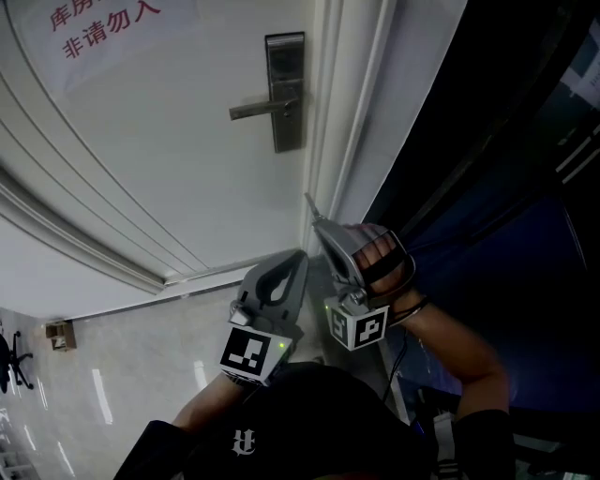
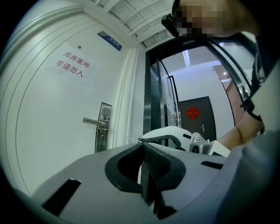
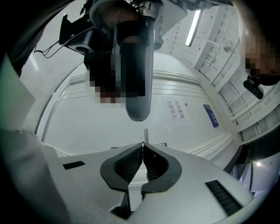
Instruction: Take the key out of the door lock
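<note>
Because the right claw (image 3: 143,144) pinches the thin key (image 3: 145,134) at its tips, the door lock (image 1: 284,94) well ahead looks freed; the left claw (image 2: 142,148), pressed together, waits empty just beside it.

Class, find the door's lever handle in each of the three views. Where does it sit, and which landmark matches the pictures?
Head view: lever handle upper centre, on the lock plate.
Left gripper view: lever handle left of centre.
Right gripper view: cannot be made out; the right gripper, shut on the key, fills the lower picture.
Shared landmark: the red-lettered sign on the door, in all three views.
</note>
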